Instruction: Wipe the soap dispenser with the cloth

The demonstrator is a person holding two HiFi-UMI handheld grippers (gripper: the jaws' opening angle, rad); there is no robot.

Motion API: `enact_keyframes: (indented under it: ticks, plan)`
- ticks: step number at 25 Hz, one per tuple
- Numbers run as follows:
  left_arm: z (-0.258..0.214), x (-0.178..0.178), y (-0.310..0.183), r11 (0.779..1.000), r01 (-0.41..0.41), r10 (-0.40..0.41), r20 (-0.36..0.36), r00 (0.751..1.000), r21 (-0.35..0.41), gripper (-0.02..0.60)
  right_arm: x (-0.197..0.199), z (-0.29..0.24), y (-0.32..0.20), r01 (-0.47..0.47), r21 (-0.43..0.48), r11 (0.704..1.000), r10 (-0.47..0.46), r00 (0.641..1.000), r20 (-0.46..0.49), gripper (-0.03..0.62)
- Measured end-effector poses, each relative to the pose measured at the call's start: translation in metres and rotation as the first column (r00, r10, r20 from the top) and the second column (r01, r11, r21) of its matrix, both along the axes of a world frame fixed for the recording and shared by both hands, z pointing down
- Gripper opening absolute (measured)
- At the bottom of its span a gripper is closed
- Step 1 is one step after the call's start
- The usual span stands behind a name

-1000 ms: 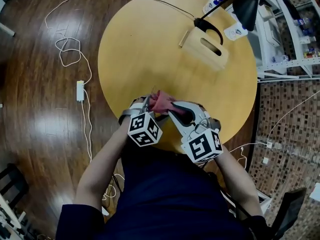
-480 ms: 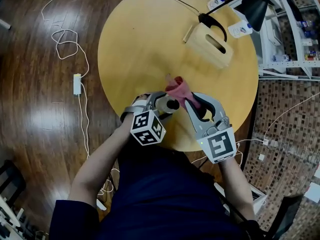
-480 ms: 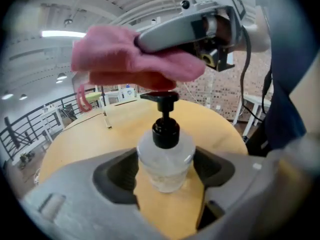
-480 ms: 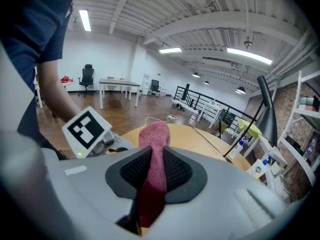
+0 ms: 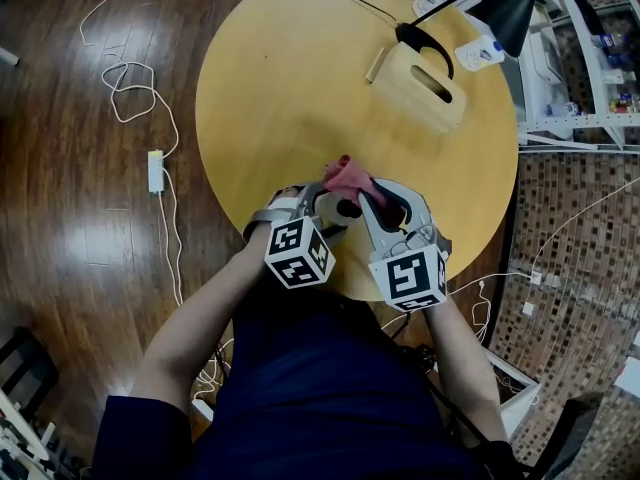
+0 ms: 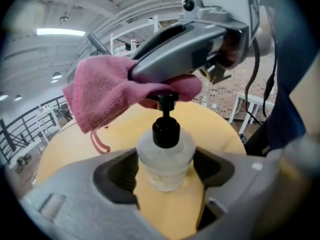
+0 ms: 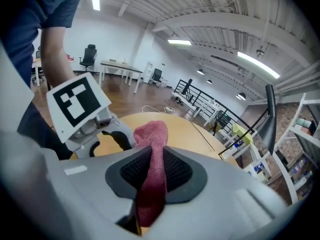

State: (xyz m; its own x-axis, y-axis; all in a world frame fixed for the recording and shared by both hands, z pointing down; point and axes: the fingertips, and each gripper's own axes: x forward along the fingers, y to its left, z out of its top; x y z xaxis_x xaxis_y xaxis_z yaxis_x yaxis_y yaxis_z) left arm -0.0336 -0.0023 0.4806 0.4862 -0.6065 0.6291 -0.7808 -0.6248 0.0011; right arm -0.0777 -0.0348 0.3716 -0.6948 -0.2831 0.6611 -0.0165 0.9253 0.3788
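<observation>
A round yellow wooden tabletop [image 5: 290, 88] stands on a dark wooden floor [image 5: 70, 238]. The small clear plastic soap dispenser with a black pump top [image 6: 165, 156] is near the tabletop's 6 o'clock edge in the head view, just in front of the person.

The left gripper [image 6: 166, 173] has its jaws closed on the dispenser's clear body, one dark pad against each side. The pump stem sticks up toward 12 o'clock in the left gripper view. Whether the dispenser's base rests on the tabletop cannot be told.

The right gripper [image 7: 152, 171] has its jaws set narrow and clamped on the pink terry cloth [image 7: 151, 134], which runs as a bunched strip between the ribbed pads. In the left gripper view this gripper reaches in from 1 o'clock, directly above the pump. The cloth's loose part hangs off toward 9 o'clock and covers the top of the pump head. In the head view the two grippers lie side by side, the cloth a pink lump at 12 o'clock of their tips.

At about 1 o'clock on the tabletop sits a pale wooden box with a slot handle [image 5: 425, 86]. A black desk lamp [image 5: 500, 8] stands just beyond it. A white cable [image 5: 140, 98] loops over the floor at 9 o'clock of the tabletop.
</observation>
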Motion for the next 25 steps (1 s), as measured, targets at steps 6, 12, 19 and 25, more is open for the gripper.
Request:
enact_keyframes:
  ticks: [6,12,19,25]
  plan:
    - [0.004,0.002,0.000,1.000,-0.009,0.009,0.010,1.000,-0.017,0.342,0.007,-0.025,0.003,-0.058,-0.103,0.993,0.071,0.989,0.133,0.072]
    - [0.005,-0.002,0.002,1.000,-0.010,0.010,0.017,1.000,-0.021,0.342,0.018,-0.018,0.045,0.039,-0.034,0.999,-0.038,0.999,0.028,0.072]
    - [0.009,0.000,0.000,0.999,-0.004,0.005,0.021,1.000,-0.034,0.341,0.011,0.006,-0.007,-0.092,-0.039,0.995,0.093,0.995,0.024,0.072]
    - [0.013,0.000,-0.002,0.999,-0.011,0.013,0.035,0.999,-0.034,0.341,0.018,-0.020,-0.004,-0.117,-0.100,0.988,0.128,0.985,0.113,0.072]
